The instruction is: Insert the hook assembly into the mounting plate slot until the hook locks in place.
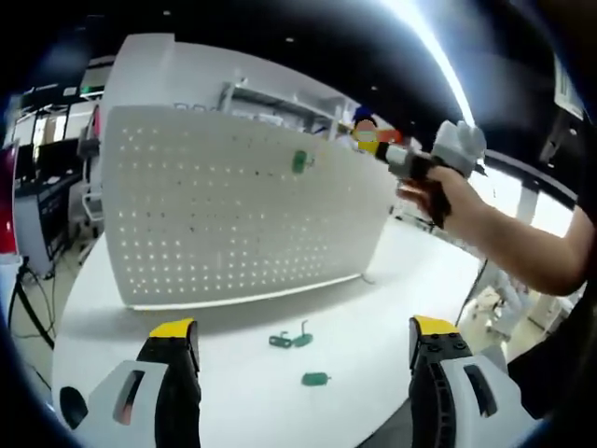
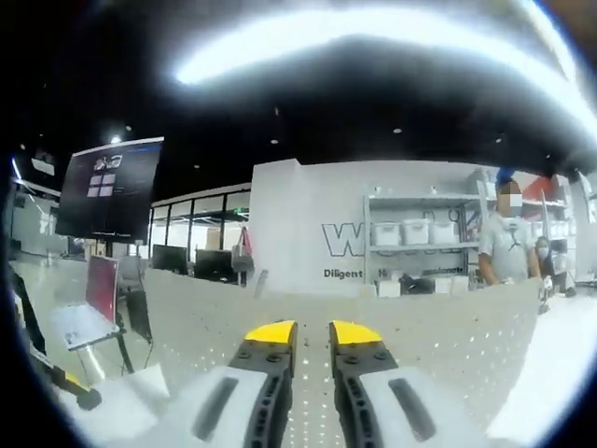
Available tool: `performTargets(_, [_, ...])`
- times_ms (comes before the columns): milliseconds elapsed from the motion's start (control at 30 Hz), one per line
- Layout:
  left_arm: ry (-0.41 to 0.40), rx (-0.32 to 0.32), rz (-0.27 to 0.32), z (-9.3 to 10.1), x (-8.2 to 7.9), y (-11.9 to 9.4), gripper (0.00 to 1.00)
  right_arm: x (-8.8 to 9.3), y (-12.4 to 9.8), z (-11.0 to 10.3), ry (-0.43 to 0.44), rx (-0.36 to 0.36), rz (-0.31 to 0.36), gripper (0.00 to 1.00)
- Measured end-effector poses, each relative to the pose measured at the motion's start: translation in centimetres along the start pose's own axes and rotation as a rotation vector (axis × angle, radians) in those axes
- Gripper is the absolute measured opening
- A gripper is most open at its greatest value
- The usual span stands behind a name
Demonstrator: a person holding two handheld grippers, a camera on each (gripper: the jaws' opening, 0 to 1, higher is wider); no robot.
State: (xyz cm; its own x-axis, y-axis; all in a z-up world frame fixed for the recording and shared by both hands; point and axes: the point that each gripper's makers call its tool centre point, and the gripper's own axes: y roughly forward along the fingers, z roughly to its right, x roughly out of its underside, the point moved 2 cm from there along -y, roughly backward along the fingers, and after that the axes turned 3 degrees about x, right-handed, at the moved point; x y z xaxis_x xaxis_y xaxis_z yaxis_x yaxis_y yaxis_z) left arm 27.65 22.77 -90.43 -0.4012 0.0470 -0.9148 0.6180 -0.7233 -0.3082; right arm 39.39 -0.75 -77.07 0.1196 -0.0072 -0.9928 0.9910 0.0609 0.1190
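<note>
The white perforated mounting plate (image 1: 233, 210) stands upright on the white round table (image 1: 392, 308), its long axis running left to right across the left gripper view, its bottom edge on the tabletop. One green hook (image 1: 299, 161) is seated high on its face. Bare tabletop lies in front of the plate, where two loose green hook pieces (image 1: 291, 340) (image 1: 315, 378) rest, well apart from the plate's edge; which way they point cannot be told.

The left gripper (image 1: 303, 345) hovers over the table, jaws wide, holding nothing. The right gripper (image 2: 311, 338), held in a hand (image 1: 438, 191) beyond the plate's upper right corner, has jaws nearly together, with nothing seen between them.
</note>
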Motion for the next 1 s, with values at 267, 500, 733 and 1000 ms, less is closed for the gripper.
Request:
performTargets(267, [-0.01,-0.005,-0.018,-0.2,0.9,-0.2,0.94,4.8,-2.9,-0.1,-0.03,-0.056,-0.137,0.15])
performTargets(500, [-0.019,-0.009,-0.038,-0.2,1.6,-0.2,0.94,8.2,-5.2,-0.6,-0.003,-0.096,-0.222,0.17])
performTargets(733, [-0.019,-0.009,-0.045,-0.1,1.8,-0.2,0.93,11.3,-7.6,-1.1,0.005,-0.12,-0.308,0.19])
performTargets(1000, [-0.027,-0.013,-0.057,-0.2,2.2,-0.1,0.93,14.0,-9.7,-1.0,0.008,-0.12,-0.385,0.19])
